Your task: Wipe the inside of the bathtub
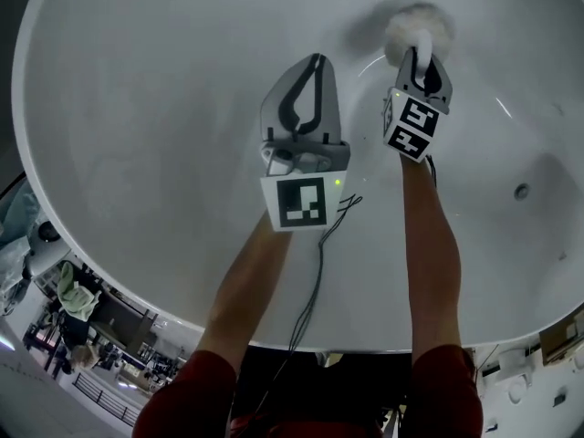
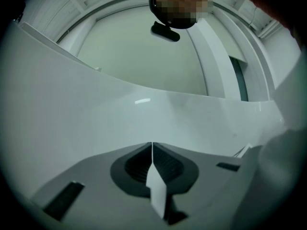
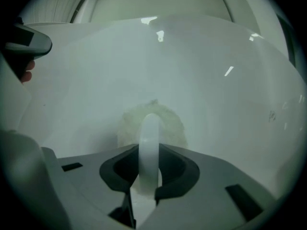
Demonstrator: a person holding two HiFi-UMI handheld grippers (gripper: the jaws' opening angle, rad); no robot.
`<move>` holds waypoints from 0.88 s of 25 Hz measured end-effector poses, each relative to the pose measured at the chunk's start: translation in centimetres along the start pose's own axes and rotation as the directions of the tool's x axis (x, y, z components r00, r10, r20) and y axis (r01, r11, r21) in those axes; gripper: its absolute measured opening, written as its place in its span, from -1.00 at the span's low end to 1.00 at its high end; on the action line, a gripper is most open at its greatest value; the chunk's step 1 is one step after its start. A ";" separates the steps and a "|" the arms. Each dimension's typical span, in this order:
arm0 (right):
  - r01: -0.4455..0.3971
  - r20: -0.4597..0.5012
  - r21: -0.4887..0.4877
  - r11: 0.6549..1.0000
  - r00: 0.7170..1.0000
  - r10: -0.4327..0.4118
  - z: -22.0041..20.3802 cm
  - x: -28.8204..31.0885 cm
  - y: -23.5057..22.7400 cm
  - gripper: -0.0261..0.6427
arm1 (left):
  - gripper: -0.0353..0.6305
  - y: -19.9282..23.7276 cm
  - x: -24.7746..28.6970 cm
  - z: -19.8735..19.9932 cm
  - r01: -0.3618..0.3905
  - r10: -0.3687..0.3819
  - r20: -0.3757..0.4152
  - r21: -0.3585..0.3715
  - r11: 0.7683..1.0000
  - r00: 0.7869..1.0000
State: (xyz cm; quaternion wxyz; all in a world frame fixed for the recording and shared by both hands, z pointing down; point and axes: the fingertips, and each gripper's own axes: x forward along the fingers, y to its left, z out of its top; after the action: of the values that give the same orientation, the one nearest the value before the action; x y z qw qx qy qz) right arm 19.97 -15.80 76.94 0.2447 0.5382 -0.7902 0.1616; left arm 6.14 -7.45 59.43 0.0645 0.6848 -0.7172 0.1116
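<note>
While the white bathtub [image 1: 137, 108] fills nearly the whole head view, its curved inner wall carries a pale fluffy scrub head [image 1: 420, 24] pressed against it, toward the top right. A white handle [image 1: 423, 51] runs from that head back into the right gripper [image 1: 422, 62], whose jaws are clamped on it, one per side (in the right gripper view the handle [image 3: 149, 138] stands edge-on btwn the dark pads, w/ the scrub head [image 3: 127, 123] just beyond, touching the tub wall).

Just beside it, to its left, the left gripper [image 1: 317, 60] hangs over the tub interior. Its jaws are pressed together w/ nothing btwn them: in the left gripper view they meet in a thin seam [image 2: 152, 150], smooth white tub wall [image 2: 72, 109] behind. Whether its tips touch the wall can't be told.

Each gripper carries its marker cube, left [image 1: 301, 202] and right [image 1: 412, 126], facing up at the head camera. A thin dark cable [image 1: 315, 281] trails from the left gripper down along the forearm. Both arms wear dark red sleeves [image 1: 196, 391].

Farther right, low on the tub wall, sits a small round fitting [image 1: 521, 191]. Past the rim at lower left, a cluttered room [image 1: 73, 327] shows, too small to read.
</note>
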 end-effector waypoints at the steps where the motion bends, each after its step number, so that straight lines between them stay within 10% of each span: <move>1: -0.002 -0.008 0.000 1.000 1.000 0.002 -0.5 0.6 0.0 -0.65 | -0.84 -0.3 0.2 -0.5 0.008 -0.008 -0.010 0.002 1.000 1.000; 13: -0.033 -0.048 0.009 0.999 0.998 0.034 -6.1 5.2 0.2 -0.65 | -0.84 -3.1 2.6 -5.9 0.085 -0.083 -0.062 0.022 0.996 0.995; 22: -0.009 -0.053 0.006 1.000 0.999 0.009 -8.7 2.7 -10.3 -0.65 | -0.84 -14.0 2.3 -5.9 0.132 -0.131 -0.043 0.037 0.991 0.990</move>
State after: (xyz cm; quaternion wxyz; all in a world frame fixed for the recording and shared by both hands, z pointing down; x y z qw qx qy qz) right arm 30.59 -17.21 85.57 0.2634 0.5309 -0.7853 0.1793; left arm 19.59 -8.73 66.68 0.0727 0.7293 -0.6667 0.1351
